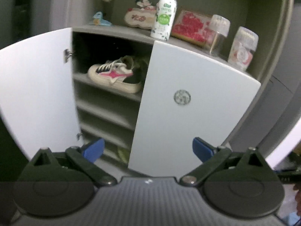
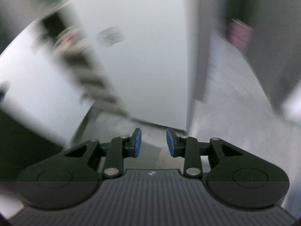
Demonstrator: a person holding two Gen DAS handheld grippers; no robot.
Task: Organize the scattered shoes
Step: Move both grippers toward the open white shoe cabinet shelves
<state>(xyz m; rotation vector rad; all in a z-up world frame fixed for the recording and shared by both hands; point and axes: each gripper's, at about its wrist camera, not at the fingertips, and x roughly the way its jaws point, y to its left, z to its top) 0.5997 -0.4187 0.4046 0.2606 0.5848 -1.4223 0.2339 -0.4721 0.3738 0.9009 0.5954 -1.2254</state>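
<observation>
A white sneaker with a pink star (image 1: 114, 76) lies on the upper shelf of a grey shoe cabinet (image 1: 112, 30). The cabinet's left door (image 1: 37, 86) stands open and its right door (image 1: 188, 103) is shut. My left gripper (image 1: 148, 148) is open wide and empty, in front of the cabinet's lower part. My right gripper (image 2: 153, 141) is partly open and empty, low over the floor before the right door (image 2: 143, 56). The right wrist view is blurred by motion; the sneaker shows there only as a smear (image 2: 69, 39).
On the cabinet top stand a white spray bottle (image 1: 164, 17), a red-patterned box (image 1: 190, 27), two clear jars (image 1: 219, 33), (image 1: 242, 49) and small ornaments (image 1: 140, 17). Something yellow-green (image 1: 123, 153) lies on the lowest shelf. A pink object (image 2: 239, 33) sits at the far right.
</observation>
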